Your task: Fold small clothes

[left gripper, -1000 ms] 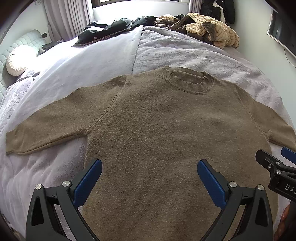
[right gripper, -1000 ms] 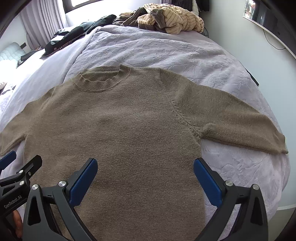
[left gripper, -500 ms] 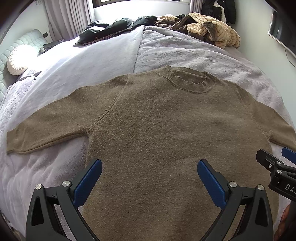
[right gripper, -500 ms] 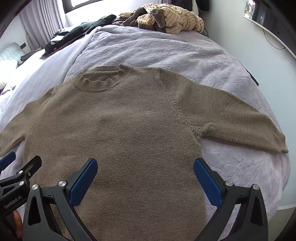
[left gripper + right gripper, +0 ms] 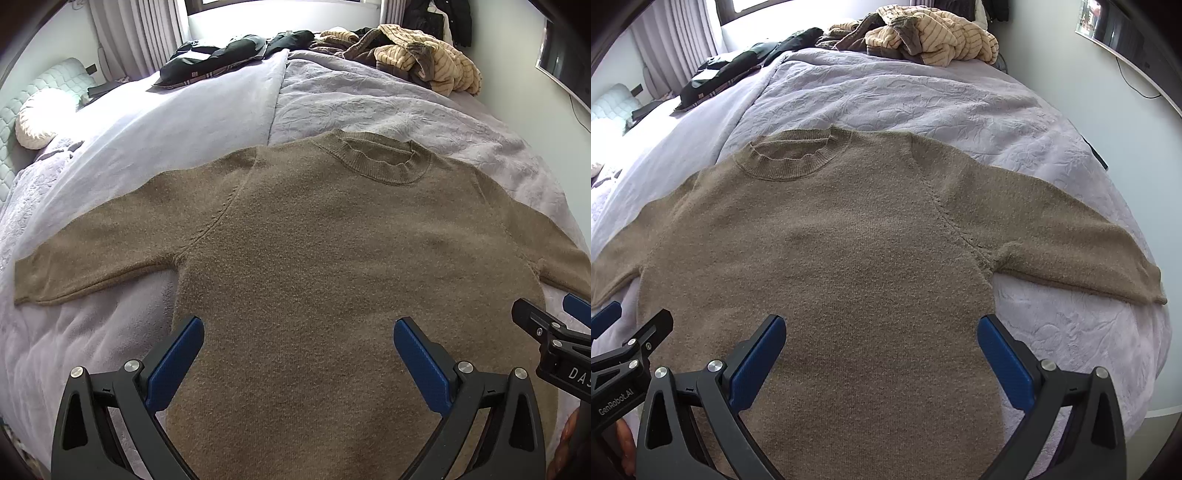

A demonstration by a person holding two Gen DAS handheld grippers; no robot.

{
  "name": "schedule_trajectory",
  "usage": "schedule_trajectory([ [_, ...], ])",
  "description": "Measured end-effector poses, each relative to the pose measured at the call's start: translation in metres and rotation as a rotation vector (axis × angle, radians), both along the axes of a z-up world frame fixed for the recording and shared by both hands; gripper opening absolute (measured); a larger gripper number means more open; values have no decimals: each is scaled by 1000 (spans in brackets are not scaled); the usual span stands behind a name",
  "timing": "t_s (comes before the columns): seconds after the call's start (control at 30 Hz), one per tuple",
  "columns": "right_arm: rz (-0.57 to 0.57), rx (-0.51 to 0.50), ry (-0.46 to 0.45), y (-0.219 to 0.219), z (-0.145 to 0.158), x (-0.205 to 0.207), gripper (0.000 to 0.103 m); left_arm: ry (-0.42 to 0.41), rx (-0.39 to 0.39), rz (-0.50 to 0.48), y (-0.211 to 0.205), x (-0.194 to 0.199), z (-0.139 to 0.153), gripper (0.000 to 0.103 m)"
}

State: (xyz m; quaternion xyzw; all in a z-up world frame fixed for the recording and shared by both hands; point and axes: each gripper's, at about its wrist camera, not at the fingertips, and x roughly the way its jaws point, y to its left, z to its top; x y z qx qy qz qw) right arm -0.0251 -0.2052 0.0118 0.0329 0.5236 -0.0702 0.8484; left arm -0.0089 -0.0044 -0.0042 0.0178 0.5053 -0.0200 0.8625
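Left wrist view: brown sweater (image 5: 332, 266) is spread flat on the bed (image 5: 388, 107), right sleeve cut off at frame edge. Left hand-held gripper (image 5: 298, 354) is held wide open, empty.

Right wrist view: right hand-held gripper (image 5: 881, 350) likewise gapes empty above the hem; clothes pile (image 5: 923, 35) is seen at the far edge.

I stood at a wide bed (image 5: 207, 122) under a lavender quilt (image 5: 923, 99). Daylight poured through the window (image 5: 280, 11) beyond it, beside grey curtains (image 5: 140, 37). A dark screen (image 5: 1123, 33) hung on the pale right wall (image 5: 1100, 103).
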Motion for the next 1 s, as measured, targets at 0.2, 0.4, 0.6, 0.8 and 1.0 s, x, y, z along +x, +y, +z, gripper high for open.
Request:
schedule_trajectory([
  [0.2, 5, -1, 7, 1, -1, 0, 103, -4, 2, 1, -1, -1, 1, 103],
  [0.4, 5, -2, 5, 1, -1, 0, 103, -3, 2, 1, -1, -1, 2, 103],
  [0.6, 4, -4, 7, 1, -2, 0, 103, -2, 1, 7, -1, -1, 2, 103],
  [0.8, 3, 0, 12, 0, -3, 1, 103, 0, 1, 8, 0, 0, 1, 103],
  [1.0, 4, 2, 13, 1, -4, 1, 103, 1, 2, 8, 0, 0, 1, 103],
])
